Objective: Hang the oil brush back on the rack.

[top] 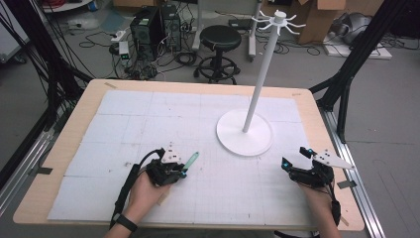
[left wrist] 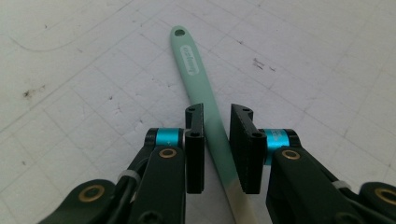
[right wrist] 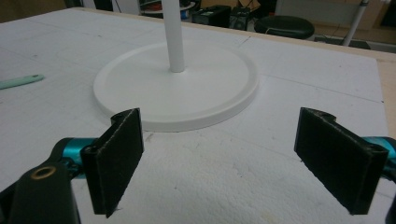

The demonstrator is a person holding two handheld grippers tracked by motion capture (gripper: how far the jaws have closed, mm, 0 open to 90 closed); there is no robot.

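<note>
Left gripper (top: 184, 171) sits at about 7 o'clock on the white foam mat (top: 124, 124), jaws narrow and straddling the mint-green handle (left wrist: 205, 102) of a flat utensil that lies on the mat. In the left gripper view a thin gap shows on each side of the handle, so I judge the pads have not yet clamped; whether either pad touches cannot be told for certain. The handle's free end, with its hanging hole (left wrist: 179, 32), points away toward 1 o'clock, in the direction of the white stand (top: 245, 131); the working end is hidden under the gripper. Right gripper (top: 292, 159) hovers at about 4 o'clock, jaws wide apart and empty, facing the stand's round base (right wrist: 187, 93) just ahead of it. Risks, as judgement: the handle runs slightly skewed between the pads, so closing could twist it or let it pivot and slip on lifting. A grip this far from the holed end leaves a long lever, and the tip may sag. The stand's hooks (top: 280, 21) sit high on a thin pole; a nudge could rock it.
</note>
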